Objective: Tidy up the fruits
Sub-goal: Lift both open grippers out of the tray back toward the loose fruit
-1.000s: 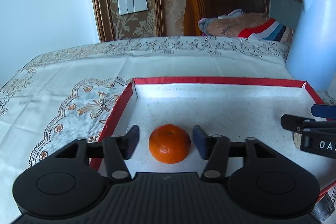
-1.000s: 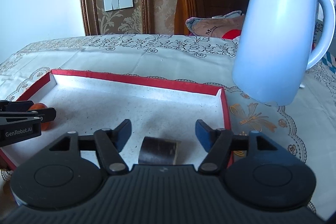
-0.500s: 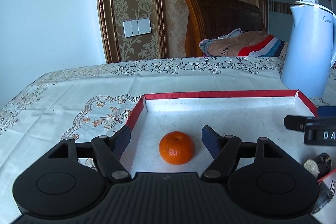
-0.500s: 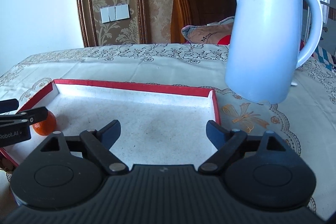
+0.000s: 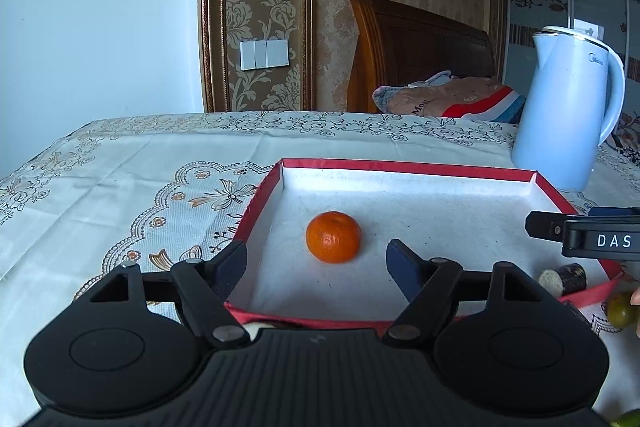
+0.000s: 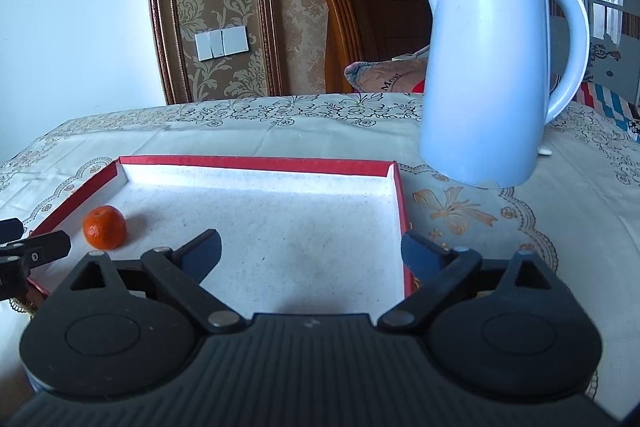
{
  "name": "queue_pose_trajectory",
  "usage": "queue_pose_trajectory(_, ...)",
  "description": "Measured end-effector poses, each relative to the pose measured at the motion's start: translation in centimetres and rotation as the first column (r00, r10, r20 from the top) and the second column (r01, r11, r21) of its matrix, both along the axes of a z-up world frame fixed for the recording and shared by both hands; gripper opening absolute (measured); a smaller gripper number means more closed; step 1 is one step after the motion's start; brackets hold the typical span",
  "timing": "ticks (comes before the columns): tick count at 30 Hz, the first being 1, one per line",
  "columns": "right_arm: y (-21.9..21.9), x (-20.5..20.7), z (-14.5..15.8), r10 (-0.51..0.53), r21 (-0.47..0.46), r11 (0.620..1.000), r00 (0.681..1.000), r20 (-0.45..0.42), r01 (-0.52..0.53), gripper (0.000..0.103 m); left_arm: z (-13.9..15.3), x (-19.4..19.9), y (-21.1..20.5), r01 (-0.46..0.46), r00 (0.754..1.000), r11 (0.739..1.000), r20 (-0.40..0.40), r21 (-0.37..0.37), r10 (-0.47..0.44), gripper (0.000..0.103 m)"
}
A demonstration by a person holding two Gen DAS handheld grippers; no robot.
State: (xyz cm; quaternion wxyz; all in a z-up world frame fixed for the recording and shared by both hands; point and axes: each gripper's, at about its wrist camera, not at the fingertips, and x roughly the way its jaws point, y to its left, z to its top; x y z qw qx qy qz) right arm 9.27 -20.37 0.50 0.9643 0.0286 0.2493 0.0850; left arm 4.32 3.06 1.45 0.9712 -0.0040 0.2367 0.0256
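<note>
The left gripper (image 5: 314, 267) had pulled back from the orange (image 5: 333, 237). A moment before, its jaws sat on both sides of the fruit. Now they stood wide apart, holding nothing, and the orange lay alone on the white floor of the tray (image 5: 408, 167), a little past the blue fingertips (image 5: 402, 265). The right gripper (image 6: 310, 253) had backed away too. Its jaws were also wide apart and empty. The dark brown piece (image 5: 564, 277) that had been between its fingers was left in the near right corner of the tray, where only the left camera showed it. So two things looked put away, and both grippers looked free to fetch more.

More fruit seemed to wait just outside the tray. A small green fruit (image 5: 621, 305) sat past the near right corner, right by the red edge, and another green bit peeked in at the very bottom right of the left view. It was too cut off to name.

The tray had a low red wall all round. Any fruit would have to go up and over it. The middle and far side of the tray were bare white, so there was plenty of room to set things down. Farther back on the right stood the tall blue kettle (image 6: 488, 75), close to the far right corner of the tray. A wide swing there could bump it. To the left the tablecloth (image 5: 120, 171) was flat and open
</note>
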Motion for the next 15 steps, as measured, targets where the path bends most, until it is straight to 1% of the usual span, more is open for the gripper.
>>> queue_pose_trajectory(6, -0.8, -0.8, -0.2, -0.015, 0.042, 0.999, 1.0, -0.008, 0.016, 0.099, -0.3, -1.1, -0.5, 0.001, 1.0, 1.0, 0.004, 0.025, -0.001, 0.077)
queue_pose_trajectory(9, -1.2, -1.3, -0.3, -0.028, 0.058, 0.998, 1.0, -0.007, 0.028, 0.099, -0.3, -1.6, -0.5, -0.002, 1.0, 1.0, 0.005, 0.023, 0.001, 0.077)
queue_pose_trajectory(15, -2.7, -3.6, -0.5, -0.01, 0.139, 0.99, 1.0, -0.022, 0.012, 0.1, -0.4, -3.3, -0.3, 0.009, 1.0, 1.0, 0.02, 0.022, -0.009, 0.077)
